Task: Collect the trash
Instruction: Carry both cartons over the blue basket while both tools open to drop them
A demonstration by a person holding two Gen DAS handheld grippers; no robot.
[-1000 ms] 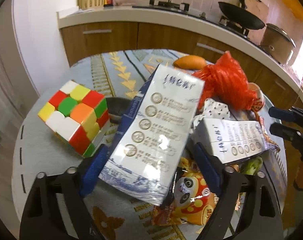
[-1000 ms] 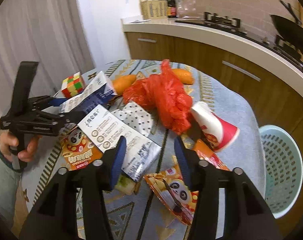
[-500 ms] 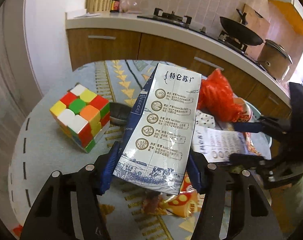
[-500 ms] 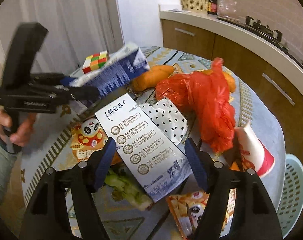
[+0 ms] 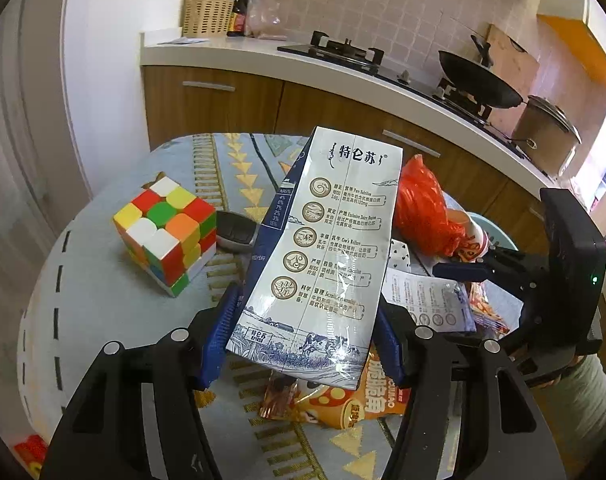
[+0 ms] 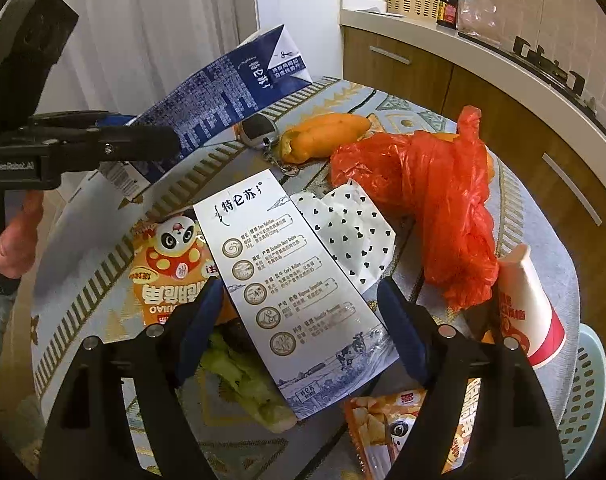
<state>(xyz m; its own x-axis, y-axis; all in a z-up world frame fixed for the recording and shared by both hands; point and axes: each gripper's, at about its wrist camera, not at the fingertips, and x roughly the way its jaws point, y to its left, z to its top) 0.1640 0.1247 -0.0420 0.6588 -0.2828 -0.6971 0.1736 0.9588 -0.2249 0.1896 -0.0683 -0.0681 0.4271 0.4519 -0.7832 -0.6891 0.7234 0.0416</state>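
Note:
My left gripper is shut on a blue-and-white milk carton and holds it tilted up, clear of the table; the same gripper and carton show at the left of the right wrist view. A second, flattened milk carton lies on the table. My right gripper straddles its near end with its jaws opening, and the pads stand apart from the carton's edges. Around it lie a red plastic bag, a paper cup, a panda snack bag and heart-patterned paper.
A Rubik's cube and a car key sit on the round table's left side. An orange sweet potato lies at the back, green vegetable scraps under the carton. A teal basket stands beside the table; the kitchen counter runs behind.
The left gripper closed onto its carton and raised it off the table. The right gripper moved left over the second carton and its jaws spread wider.

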